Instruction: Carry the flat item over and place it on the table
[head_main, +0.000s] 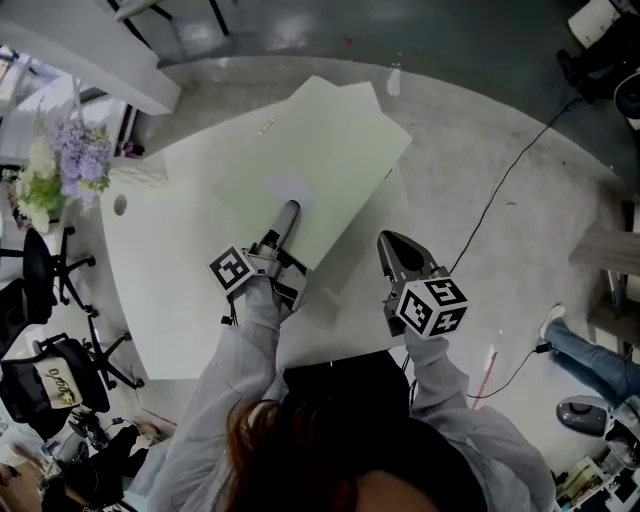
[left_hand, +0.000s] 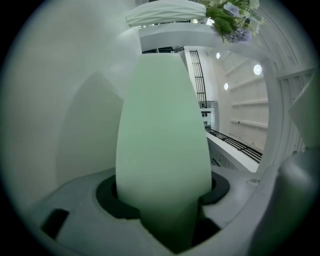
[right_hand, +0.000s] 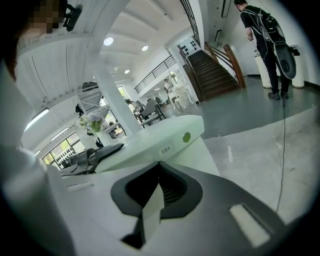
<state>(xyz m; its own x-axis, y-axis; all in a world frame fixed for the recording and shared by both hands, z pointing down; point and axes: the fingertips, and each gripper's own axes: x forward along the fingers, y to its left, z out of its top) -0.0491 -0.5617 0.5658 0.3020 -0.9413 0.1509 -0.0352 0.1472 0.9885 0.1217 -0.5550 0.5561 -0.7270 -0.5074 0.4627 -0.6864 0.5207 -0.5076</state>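
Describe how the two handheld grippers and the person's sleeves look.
Both arms wear loose, pale grey long sleeves: left sleeve, right sleeve. Each gripper bears a white cube with black square markers: left cube, right cube. The left gripper has a slim, rounded, light grey claw; the right gripper has a broader, tapered, dark metallic claw with ribbed black pads.

Left gripper (left_hand: 167, 220) jaws closed on pale green sheet (left_hand: 162, 135); sheet runs up the frame centre. Flowers (left_hand: 232, 17) top right.

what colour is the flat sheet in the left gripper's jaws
Pale mint green; the sheet shows it best in the left gripper view.
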